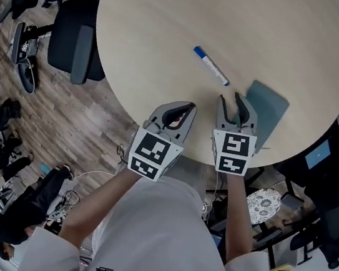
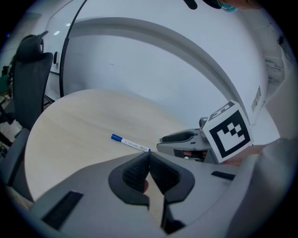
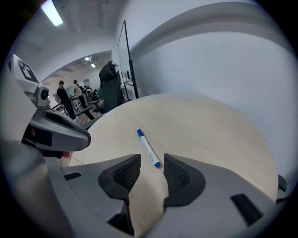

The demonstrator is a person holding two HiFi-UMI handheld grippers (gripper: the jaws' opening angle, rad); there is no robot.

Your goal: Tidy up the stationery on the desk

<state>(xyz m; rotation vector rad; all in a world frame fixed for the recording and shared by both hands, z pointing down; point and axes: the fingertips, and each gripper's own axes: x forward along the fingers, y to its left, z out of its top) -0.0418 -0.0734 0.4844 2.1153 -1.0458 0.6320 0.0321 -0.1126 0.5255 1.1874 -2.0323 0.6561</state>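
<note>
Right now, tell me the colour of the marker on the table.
The marker is white with blue ends, clearest in the right gripper view.

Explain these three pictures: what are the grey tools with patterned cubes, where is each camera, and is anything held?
No robot: a person holds two claws, and the cubes are part of them. The top-down picture comes from a camera on the person's head; the other two come from cameras riding on each claw, looking along its jaws. On the round table lie a blue-capped pen and a flat teal item, perhaps a case. The left claw is shut on nothing; the right claw is open and empty, the pen lying ahead of it.
</note>
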